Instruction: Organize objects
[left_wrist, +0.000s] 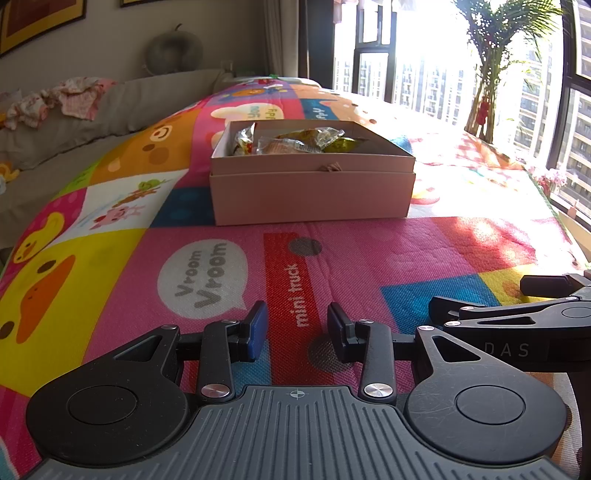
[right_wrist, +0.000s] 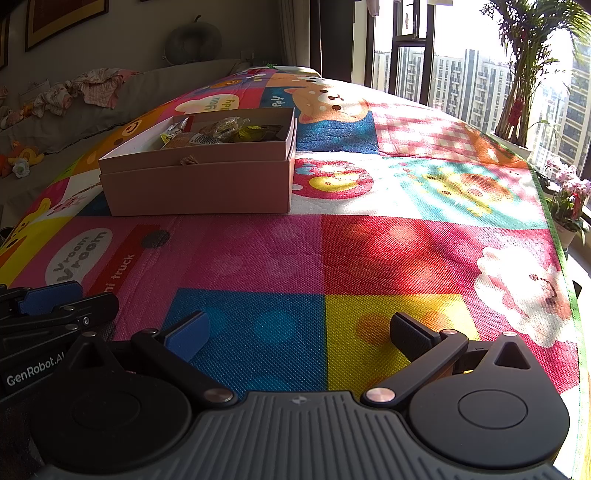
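The box (left_wrist: 312, 192) is sat open on the mat (left_wrist: 369, 258), well ahead of both grippers, with wrapped snacks (left_wrist: 295, 142) already piled inside. Nothing loose can be made out on the mat nearby, so it's probably near the end or start of the job, hard to tell.

The left gripper (left_wrist: 297, 332) is held partly spread, nothing between its jaws. The right gripper (right_wrist: 299, 336) is spread wide, also empty.

Any reach into the box is best made from above, so the thin walls aren't knocked and the wrappers aren't crushed.

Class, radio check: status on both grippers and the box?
Left gripper open, empty. Right gripper open wide, empty. Box ahead on mat, snack packets inside. Path unobstructed.
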